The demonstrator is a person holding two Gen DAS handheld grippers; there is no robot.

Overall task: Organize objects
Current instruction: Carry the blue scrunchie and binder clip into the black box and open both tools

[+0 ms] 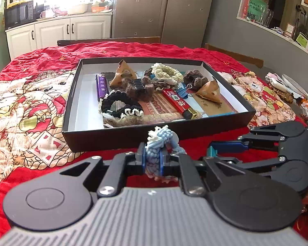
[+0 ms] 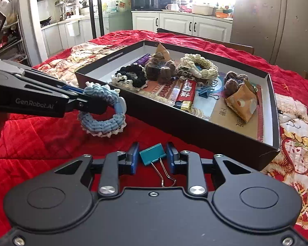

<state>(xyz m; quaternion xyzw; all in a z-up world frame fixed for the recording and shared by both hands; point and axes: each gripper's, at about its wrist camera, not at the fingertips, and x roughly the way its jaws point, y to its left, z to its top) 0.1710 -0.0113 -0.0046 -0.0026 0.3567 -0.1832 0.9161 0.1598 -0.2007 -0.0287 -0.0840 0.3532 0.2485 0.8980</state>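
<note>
My left gripper (image 1: 153, 160) is shut on a light blue crocheted scrunchie (image 1: 160, 137), held just above the red cloth in front of the black box (image 1: 113, 139). The right wrist view shows that gripper (image 2: 92, 102) from the side, with the scrunchie (image 2: 104, 123) hanging from its tips. My right gripper (image 2: 152, 145) rests low on the cloth. A teal binder clip (image 2: 152, 156) sits between its blue pads, which close against the clip's sides. The clip's wire handles point back toward the camera. The left wrist view has the right gripper (image 1: 213, 149) at the right.
The open box holds several things: scrunchies (image 2: 201, 65), a red lighter (image 2: 185, 94), a purple lighter (image 1: 101, 86), a blue binder clip (image 2: 205, 92) and folded paper packets (image 2: 242, 102). The table cloth (image 2: 41, 143) is red with bear prints. Plates and clutter (image 1: 287, 84) lie at the far right.
</note>
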